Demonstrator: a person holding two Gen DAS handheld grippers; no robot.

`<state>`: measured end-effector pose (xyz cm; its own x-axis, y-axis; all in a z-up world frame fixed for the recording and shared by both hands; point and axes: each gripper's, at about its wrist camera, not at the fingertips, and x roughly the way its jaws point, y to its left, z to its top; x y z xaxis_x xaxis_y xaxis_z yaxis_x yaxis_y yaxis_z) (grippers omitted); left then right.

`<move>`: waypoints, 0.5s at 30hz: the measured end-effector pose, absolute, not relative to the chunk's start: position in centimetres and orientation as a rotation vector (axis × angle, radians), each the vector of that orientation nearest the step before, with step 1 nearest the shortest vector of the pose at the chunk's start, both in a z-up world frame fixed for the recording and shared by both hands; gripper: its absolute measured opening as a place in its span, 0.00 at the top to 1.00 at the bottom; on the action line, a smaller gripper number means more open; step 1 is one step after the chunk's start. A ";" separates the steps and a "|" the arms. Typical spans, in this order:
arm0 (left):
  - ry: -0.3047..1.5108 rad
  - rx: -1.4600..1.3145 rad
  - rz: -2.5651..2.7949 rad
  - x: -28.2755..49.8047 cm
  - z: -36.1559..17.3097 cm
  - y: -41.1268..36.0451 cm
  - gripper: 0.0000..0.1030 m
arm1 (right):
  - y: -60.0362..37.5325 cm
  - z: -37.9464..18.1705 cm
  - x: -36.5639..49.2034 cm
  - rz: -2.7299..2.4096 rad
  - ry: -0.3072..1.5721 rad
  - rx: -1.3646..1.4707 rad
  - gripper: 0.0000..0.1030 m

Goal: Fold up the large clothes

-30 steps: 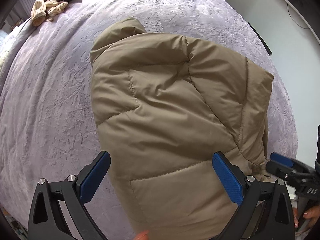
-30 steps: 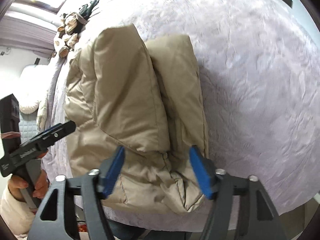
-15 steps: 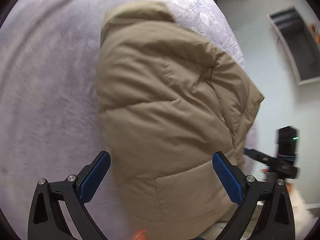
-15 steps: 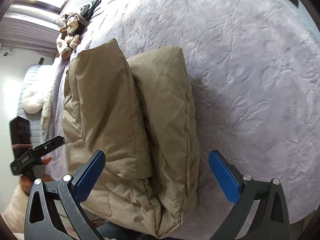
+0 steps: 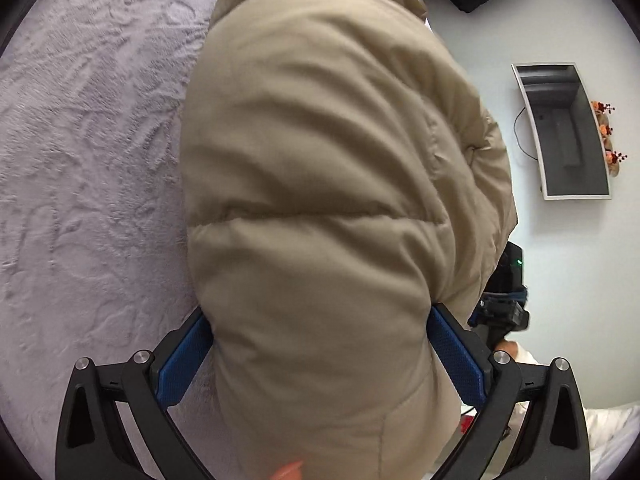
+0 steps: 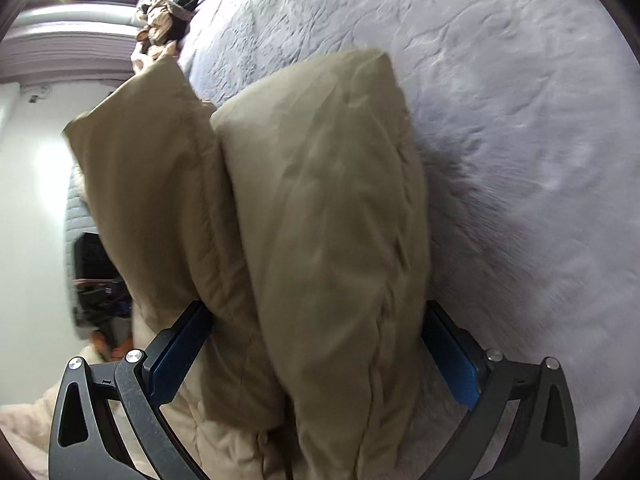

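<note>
- Blue pads (image 5: 182,360) of the left gripper (image 5: 320,356) sit wide apart with the thick bundle of the tan puffer jacket (image 5: 320,184) filling the whole gap between them — both pads press against its sides, so the gripper grips the jacket.
- On the right gripper (image 6: 316,356) the blue pads (image 6: 178,350) are likewise spread wide, and the folded layers of the jacket (image 6: 320,208) are wedged between them, touching each pad.
- From the right wrist view the jacket shows as two puffy folds side by side, one fold standing a little to the left of the other, both rising up and away from the fingers.
- From the left wrist view the jacket is a rounded, quilted mass with a stitched seam across its middle; its near end hangs down past the fingers.
- Beneath and beside the jacket lies the pale lilac bedspread (image 5: 88,152) with an embossed pattern — the jacket's shadow falls on it in the right wrist view (image 6: 520,140).
- Just past the jacket's right edge in the left wrist view, part of the right gripper's black body shows.
- Farther off, a heap of beige and dark clothes (image 6: 168,24) rests at the far end of the bed.
- On the white wall sits a grey shelf (image 5: 568,132) with small orange flowers (image 5: 608,132) along one side.
</note>
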<state>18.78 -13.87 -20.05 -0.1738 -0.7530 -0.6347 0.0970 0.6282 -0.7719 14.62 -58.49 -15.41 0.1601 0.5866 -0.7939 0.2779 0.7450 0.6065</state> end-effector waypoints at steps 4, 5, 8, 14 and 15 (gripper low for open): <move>1.598 -0.593 -0.852 18.8 -21.4 -14.5 0.00 | -58.5 -17.7 16.0 0.342 1.431 0.864 0.00; 1.607 -0.599 -0.858 18.9 -21.7 -14.6 0.00 | -58.4 -17.9 16.3 0.358 1.426 0.875 0.00; 1.637 -0.620 -0.853 18.5 -22.5 -14.7 0.00 | -57.8 -18.8 17.2 0.397 1.423 0.901 0.00; 1.601 -0.571 -0.789 17.8 -20.6 -15.8 0.03 | -56.9 -19.5 17.5 0.347 1.436 0.927 0.02; 1.589 -0.562 -0.783 17.6 -20.1 -15.9 0.06 | -56.8 -19.4 17.4 0.336 1.431 0.937 0.04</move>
<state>17.64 -15.93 -20.13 -0.1666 -0.7357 -0.6565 0.0724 0.6549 -0.7523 17.38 -56.80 -19.38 0.1670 0.7067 -0.6875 0.3273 0.6181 0.7148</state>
